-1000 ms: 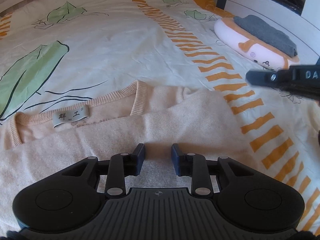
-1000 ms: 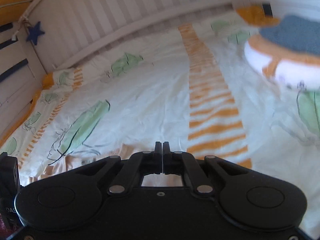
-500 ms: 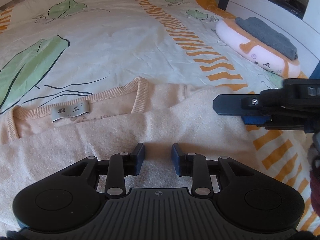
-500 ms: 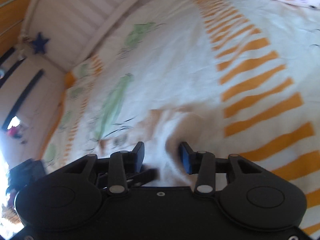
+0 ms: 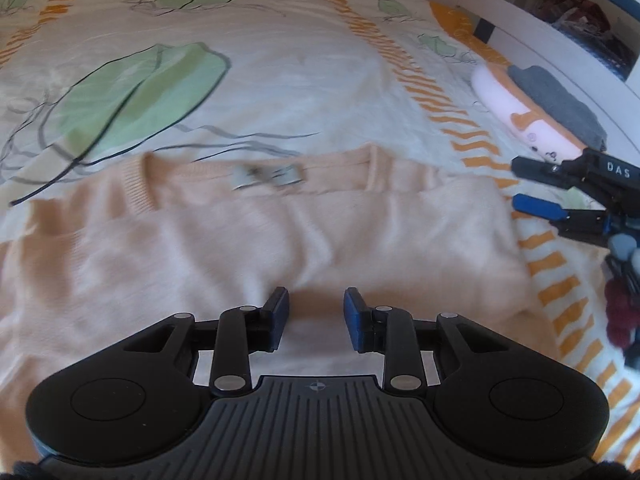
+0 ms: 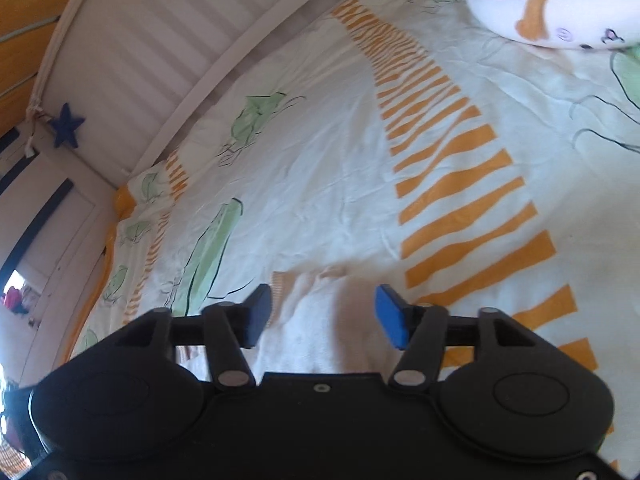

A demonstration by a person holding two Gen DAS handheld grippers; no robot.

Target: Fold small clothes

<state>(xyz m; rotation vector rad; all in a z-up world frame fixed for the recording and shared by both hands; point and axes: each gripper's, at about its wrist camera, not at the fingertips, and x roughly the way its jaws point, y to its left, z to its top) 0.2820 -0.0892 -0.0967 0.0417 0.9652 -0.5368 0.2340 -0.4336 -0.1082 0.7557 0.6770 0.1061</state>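
Left wrist view: a peach sweater (image 5: 280, 240) is seen lying flat on the leaf-print bed (image 5: 280, 80), collar and label (image 5: 267, 176) toward the far side. The left hand-held gripper (image 5: 316, 312) is held over its lower part, jaws slightly apart, nothing pinched. The right hand-held gripper (image 5: 536, 188) is seen just beside the sweater's right edge.

Right wrist view: the right hand-held gripper (image 6: 322, 312) is observed opening, sweater (image 6: 320, 320) fabric below the gap, unpinched. A plush cushion (image 6: 560, 12) is noted far right.
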